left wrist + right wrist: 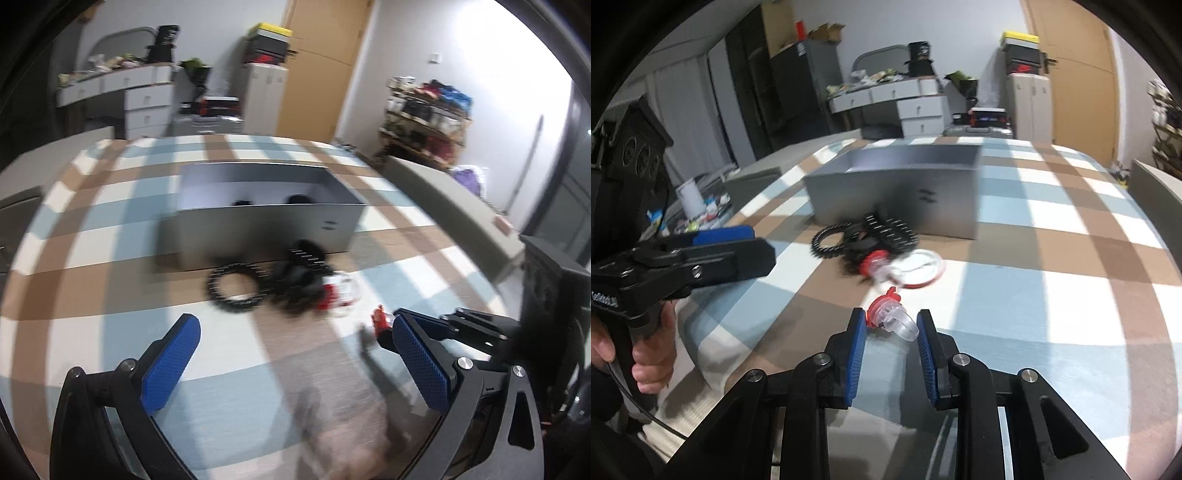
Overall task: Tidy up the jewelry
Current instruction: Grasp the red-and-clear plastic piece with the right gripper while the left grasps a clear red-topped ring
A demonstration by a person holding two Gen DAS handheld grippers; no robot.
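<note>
One red-and-clear ring-shaped trinket [891, 318] lies on the checked tablecloth [1052, 266], near the front edge, between the blue pads of the right gripper [892, 325]. Its red end touches the left pad; a narrow gap shows at the right pad, so the claw is narrowed around it without a clear pinch. Just beyond lies a second red-and-clear piece [877, 264] beside a clear round bangle with a red rim [918, 271]. Further back sits a heap of black studded bracelets [866, 236], touching the near wall of a grey open box [897, 192]. Two dark items rest inside the box [299, 199], too blurred to identify.

Left gripper [295, 365]: claw spread wide, nothing between the pads, hovering over the cloth to the left of the trinket. A hand [646, 354] grips its handle at the left of the right wrist view. Cluttered drawers [908, 99] and a wooden door [1075, 70] stand at the far side of the room.
</note>
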